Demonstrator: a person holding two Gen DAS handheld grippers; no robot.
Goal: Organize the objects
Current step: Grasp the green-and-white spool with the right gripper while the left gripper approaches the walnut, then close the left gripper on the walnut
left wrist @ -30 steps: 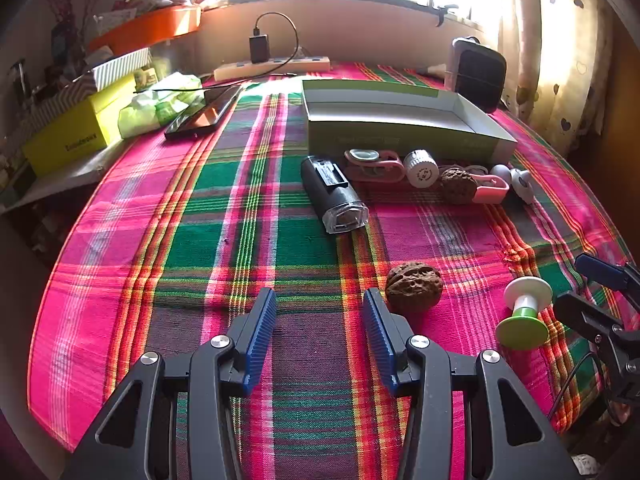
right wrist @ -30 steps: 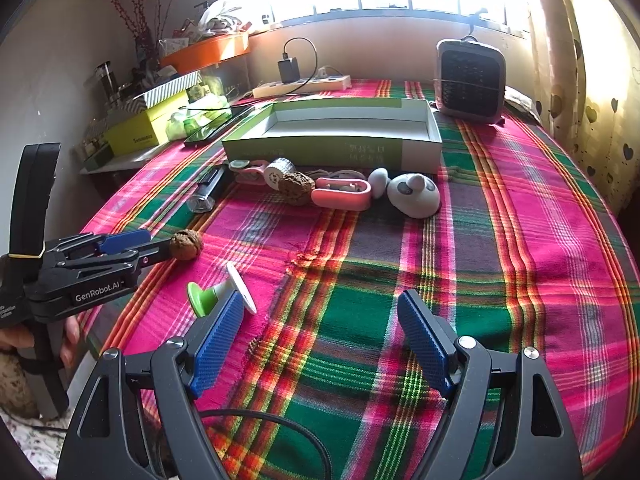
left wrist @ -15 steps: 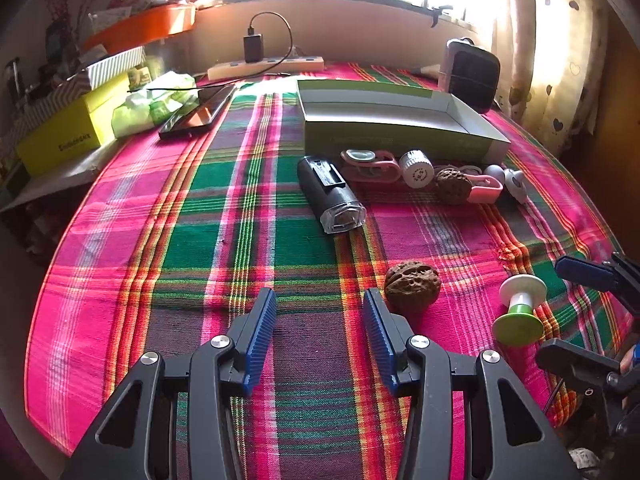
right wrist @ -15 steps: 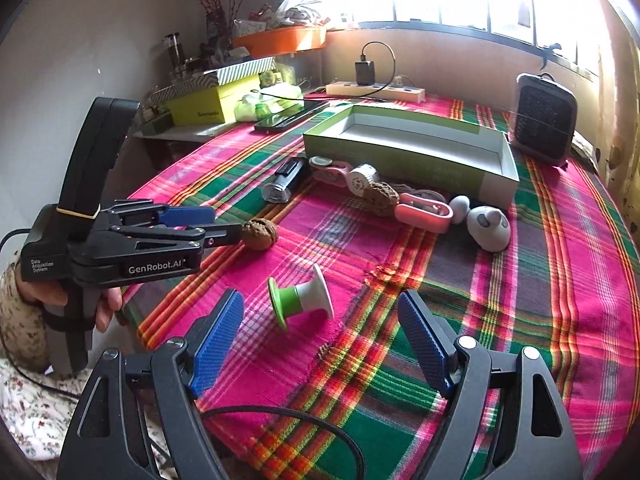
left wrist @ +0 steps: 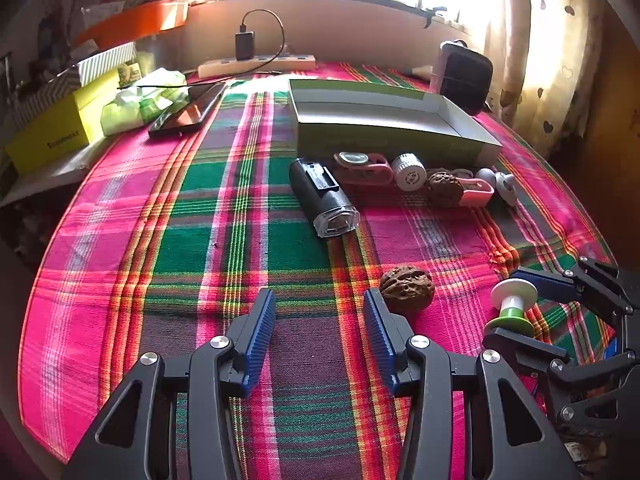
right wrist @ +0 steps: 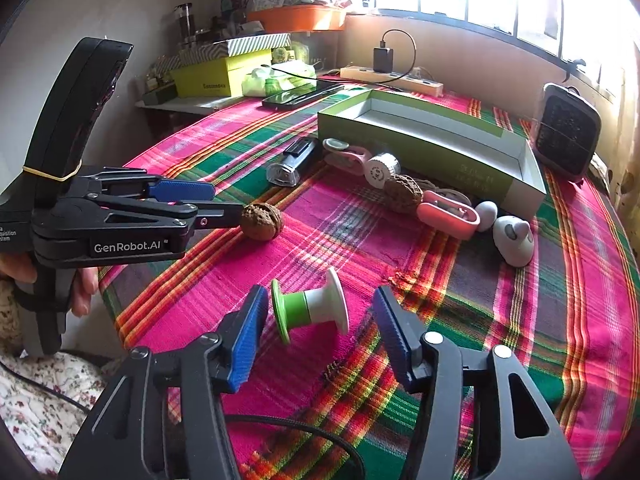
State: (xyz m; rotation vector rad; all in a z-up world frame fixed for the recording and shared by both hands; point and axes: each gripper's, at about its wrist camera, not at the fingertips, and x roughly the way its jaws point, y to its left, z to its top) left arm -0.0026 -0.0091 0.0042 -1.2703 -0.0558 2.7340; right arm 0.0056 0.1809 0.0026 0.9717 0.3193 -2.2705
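A green-and-white spool point(right wrist: 310, 306) lies on its side on the plaid tablecloth, between the blue pads of my right gripper point(right wrist: 320, 320). Its jaws are closing; the left pad is almost at the green flange and the right pad stands clear of the white one. In the left wrist view the spool point(left wrist: 512, 308) sits inside the right gripper point(left wrist: 520, 312). A walnut point(left wrist: 406, 288) lies just beside the right finger of my left gripper point(left wrist: 320, 328), which is open with nothing between its pads. The green open box point(right wrist: 440, 160) stands further back.
In front of the box lie a black torch-like device point(left wrist: 324, 196), pink items point(left wrist: 362, 168), a white cap point(left wrist: 408, 170), a second walnut point(left wrist: 444, 190) and a white mouse-shaped thing point(right wrist: 514, 240). A phone point(left wrist: 188, 112), a power strip point(left wrist: 256, 66) and a heater point(right wrist: 568, 136) are at the back.
My right gripper has come in over the spool and its jaws have narrowed around it. The left gripper and the walnut have stayed where they were.
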